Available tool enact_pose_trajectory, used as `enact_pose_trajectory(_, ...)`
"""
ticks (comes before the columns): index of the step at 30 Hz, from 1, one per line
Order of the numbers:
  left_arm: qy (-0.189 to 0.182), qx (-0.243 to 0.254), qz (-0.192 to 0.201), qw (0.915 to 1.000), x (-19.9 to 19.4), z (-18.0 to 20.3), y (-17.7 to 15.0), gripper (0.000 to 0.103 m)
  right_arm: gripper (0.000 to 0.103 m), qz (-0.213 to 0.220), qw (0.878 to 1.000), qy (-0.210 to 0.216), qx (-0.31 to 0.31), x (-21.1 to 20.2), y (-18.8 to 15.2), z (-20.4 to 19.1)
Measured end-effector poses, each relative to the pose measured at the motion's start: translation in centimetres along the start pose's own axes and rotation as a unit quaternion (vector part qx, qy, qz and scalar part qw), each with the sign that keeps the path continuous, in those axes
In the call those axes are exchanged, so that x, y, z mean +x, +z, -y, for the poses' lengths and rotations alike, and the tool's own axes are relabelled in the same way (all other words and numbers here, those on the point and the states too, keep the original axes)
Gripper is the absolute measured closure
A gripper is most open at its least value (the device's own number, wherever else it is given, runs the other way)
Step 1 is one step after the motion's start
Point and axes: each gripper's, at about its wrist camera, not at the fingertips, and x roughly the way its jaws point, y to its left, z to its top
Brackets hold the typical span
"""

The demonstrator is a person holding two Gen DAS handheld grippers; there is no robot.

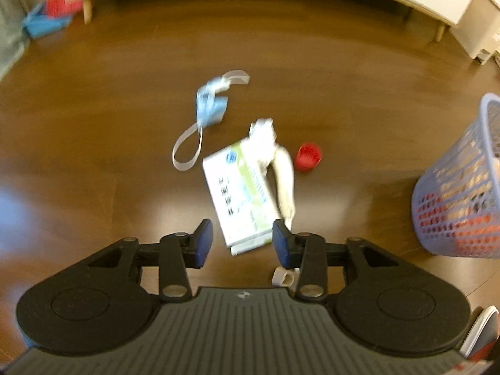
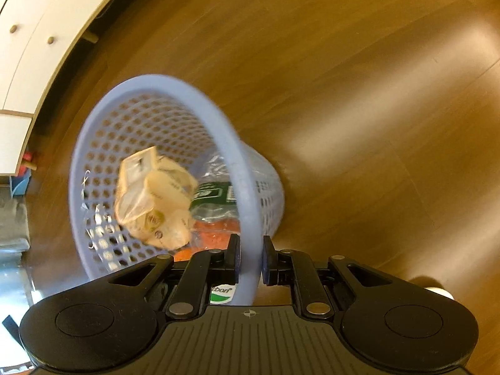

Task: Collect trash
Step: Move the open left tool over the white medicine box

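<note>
While right gripper (image 2: 251,257) pinches basket (image 2: 250,187) rim: lower left gripper (image 1: 243,240), jaws wide and empty, squarely over white carton (image 1: 237,193) on floor (image 1: 109,125), closing across narrow edges; basket nearby, rightward.

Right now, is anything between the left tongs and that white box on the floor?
Nothing visible blocks it. The left tongs are open with the white box lying just ahead, its near end between the fingers. A crumpled white wrapper rests on the box's far right side, not in the approach.
</note>
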Motion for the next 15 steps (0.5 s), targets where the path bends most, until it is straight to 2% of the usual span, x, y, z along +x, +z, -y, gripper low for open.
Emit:
enact_pose_trajectory(3,-0.016,-0.022,-0.019,0.9995,2.3,-0.9,-0.6,0.058,0.093,-0.007,1.0,-0.002,0.013,-0.1,-1.4,-0.1)
enact_pose_trajectory(4,-0.022,-0.022,-0.023,0.9993,2.9,-0.9,-0.6,0.052,0.093,-0.006,1.0,-0.008,0.01,-0.3,-1.3,0.1)
enact_pose_trajectory(6,-0.02,-0.017,-0.025,0.9993,4.1,-0.7,-0.4,0.047,0.093,0.0,1.0,-0.012,0.003,-0.4,-0.9,0.0)
enact_pose_trajectory(8,-0.022,-0.015,-0.019,0.9995,5.1,-0.8,-0.1,0.047,0.093,0.004,1.0,-0.012,0.013,-0.4,-1.0,-0.2)
enact_pose_trajectory(12,-0.032,-0.038,-0.016,0.9986,7.4,-1.0,0.8,0.038,0.093,0.013,1.0,-0.017,0.013,-0.9,0.3,0.2)
enact_pose_trajectory(15,-0.033,-0.049,-0.023,0.998,9.3,-0.8,1.1,0.038,0.093,0.016,1.0,-0.02,0.009,-1.1,0.6,0.2)
